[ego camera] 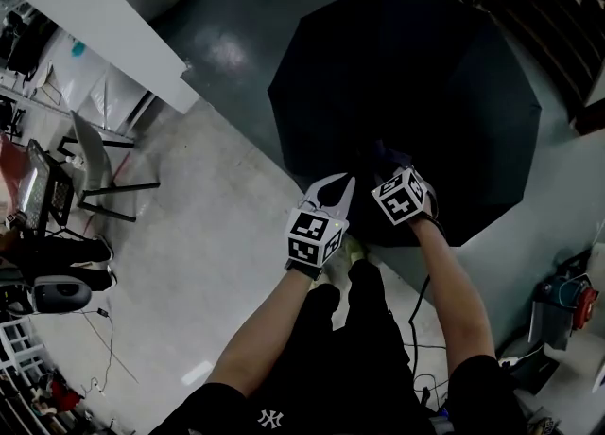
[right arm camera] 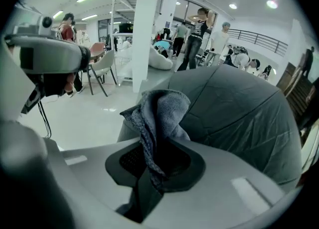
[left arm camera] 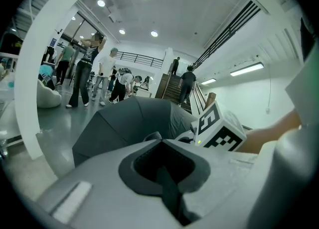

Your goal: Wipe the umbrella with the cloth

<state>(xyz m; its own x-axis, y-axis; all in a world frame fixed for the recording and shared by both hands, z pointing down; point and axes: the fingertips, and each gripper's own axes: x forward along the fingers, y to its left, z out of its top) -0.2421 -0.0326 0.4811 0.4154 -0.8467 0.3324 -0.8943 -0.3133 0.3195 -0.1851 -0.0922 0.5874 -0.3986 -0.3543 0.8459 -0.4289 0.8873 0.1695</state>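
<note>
Right gripper view: the right hand-held gripper [right arm camera: 149, 173] pinches the cloth [right arm camera: 162, 113], bunched ready to wipe the open umbrella [right arm camera: 239, 108] — the left hand-held gripper [left arm camera: 164, 173] waits closed and empty.

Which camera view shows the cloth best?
The right gripper view: the grey cloth sits at its middle, pinched in the right gripper, with its folds clear. The head view shows only a dark scrap over the umbrella. In the left gripper view I cannot make it out.

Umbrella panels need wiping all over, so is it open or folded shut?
Open: the umbrella shows its black canopy spread wide in the head view.
</note>
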